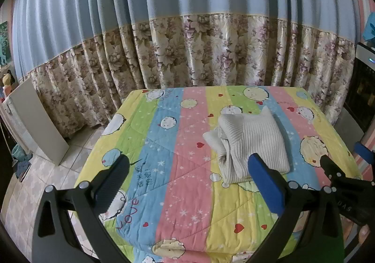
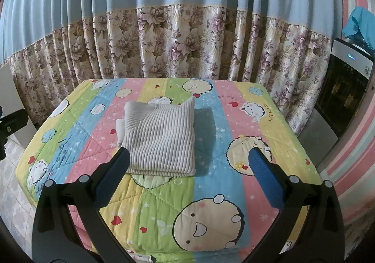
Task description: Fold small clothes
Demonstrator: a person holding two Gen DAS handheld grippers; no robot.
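I see the folded grey ribbed garment lying on the colourful striped quilt, a little to the far side of the middle. It forms a thick, nearly square packet, with some loose layers showing at its left edge. My left gripper hangs above the near left part of the quilt, fingers spread wide and holding nothing. My right gripper is near the front edge of the garment, also spread wide and empty. Behind the bed hangs a curtain, blue above and flowered below.
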